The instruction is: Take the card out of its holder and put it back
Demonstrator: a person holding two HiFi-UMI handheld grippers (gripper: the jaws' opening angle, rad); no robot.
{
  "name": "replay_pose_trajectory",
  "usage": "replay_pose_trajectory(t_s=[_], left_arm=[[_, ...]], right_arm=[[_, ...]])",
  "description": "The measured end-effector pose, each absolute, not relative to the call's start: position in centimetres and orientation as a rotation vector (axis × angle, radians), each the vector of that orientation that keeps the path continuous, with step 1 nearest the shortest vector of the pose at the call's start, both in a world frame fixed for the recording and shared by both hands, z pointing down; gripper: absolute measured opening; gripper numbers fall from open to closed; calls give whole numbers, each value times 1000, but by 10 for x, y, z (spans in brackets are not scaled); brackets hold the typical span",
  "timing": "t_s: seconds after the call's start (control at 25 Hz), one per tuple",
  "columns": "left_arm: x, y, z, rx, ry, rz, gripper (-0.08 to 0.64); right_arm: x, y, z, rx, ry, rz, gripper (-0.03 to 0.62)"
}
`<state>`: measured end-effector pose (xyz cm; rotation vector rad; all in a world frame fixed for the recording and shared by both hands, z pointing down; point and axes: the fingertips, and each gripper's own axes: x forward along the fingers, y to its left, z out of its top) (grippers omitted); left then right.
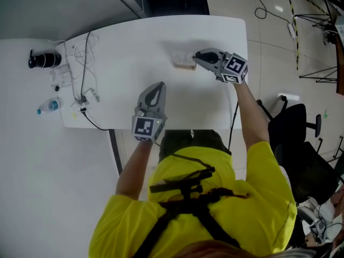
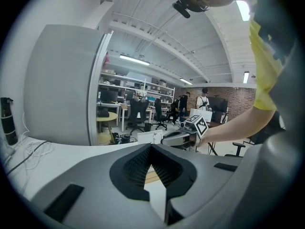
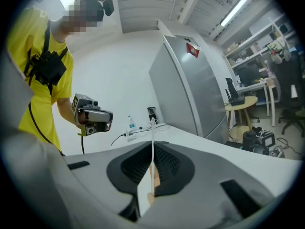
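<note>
Head cam, looking down: we had the white table [image 1: 215, 101] in front of us. Our left gripper [image 1: 156, 86] hung over its near middle, pointing away from us, with nothing visibly at its tip. Our right gripper [image 1: 196, 57] sat farther out, tip pointing left, right up against the card holder [image 1: 184, 66], a small tan block. The pale piece on top was probably the card [image 1: 181, 57], too small to confirm. By the table's left end we saw tangled cables [image 1: 80, 63], a black cylinder [image 1: 44, 59] and a clear bottle [image 1: 49, 106] on its side. A black office chair [image 1: 293, 125] stood on the floor at right.
</note>
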<state>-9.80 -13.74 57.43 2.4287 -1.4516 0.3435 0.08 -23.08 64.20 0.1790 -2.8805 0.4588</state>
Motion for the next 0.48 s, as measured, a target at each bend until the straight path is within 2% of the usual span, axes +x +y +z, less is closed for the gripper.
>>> replay_pose_trajectory(t_s=[0.48], left_arm=[[-91,-131,587,2418,-1420,358,2]], right_arm=[[-4,-235,645,85,-2887,412,18]])
